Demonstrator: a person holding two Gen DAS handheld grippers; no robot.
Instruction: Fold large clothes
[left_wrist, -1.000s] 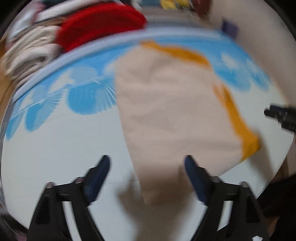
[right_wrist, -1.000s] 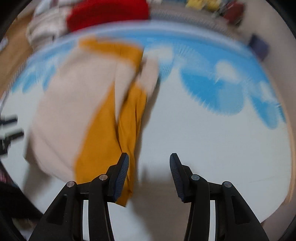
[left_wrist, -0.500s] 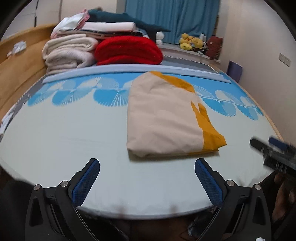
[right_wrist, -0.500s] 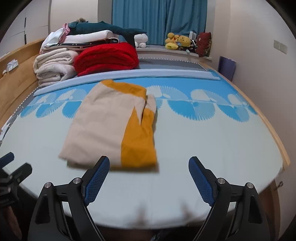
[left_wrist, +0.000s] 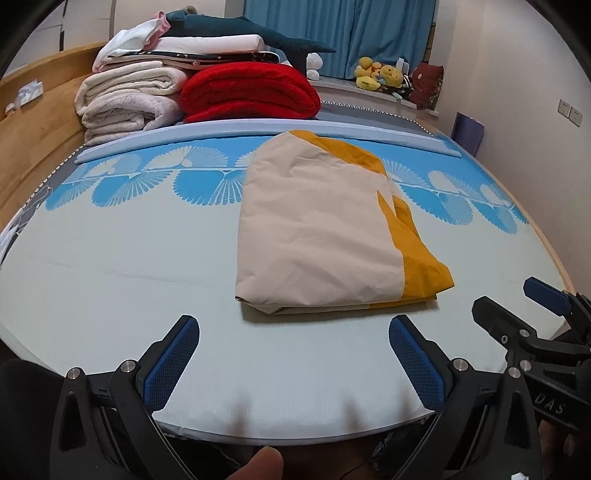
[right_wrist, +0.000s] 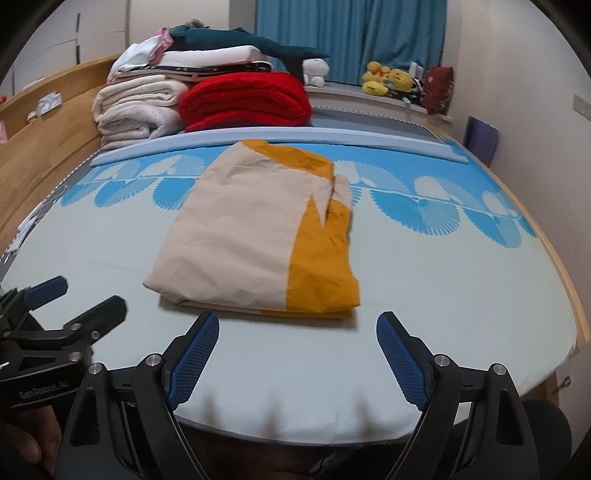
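Since both grippers hang back at the near edge of the pale blue-patterned bed sheet, the one folded beige-and-mustard cloth bundle lies straight ahead of both, w/ its long axis running away toward the headboard end. Left gripper: jaws wide apart, holding nothing. Right gripper: same, apart & empty, and prob. a touch nearer the bundle's near edge. Bundle rests mid-bed, apart from both. Count: 1 bundle, 2 grippers, 1 red folded blanket, 1 stack of cream blankets behind. Fold looks about done.
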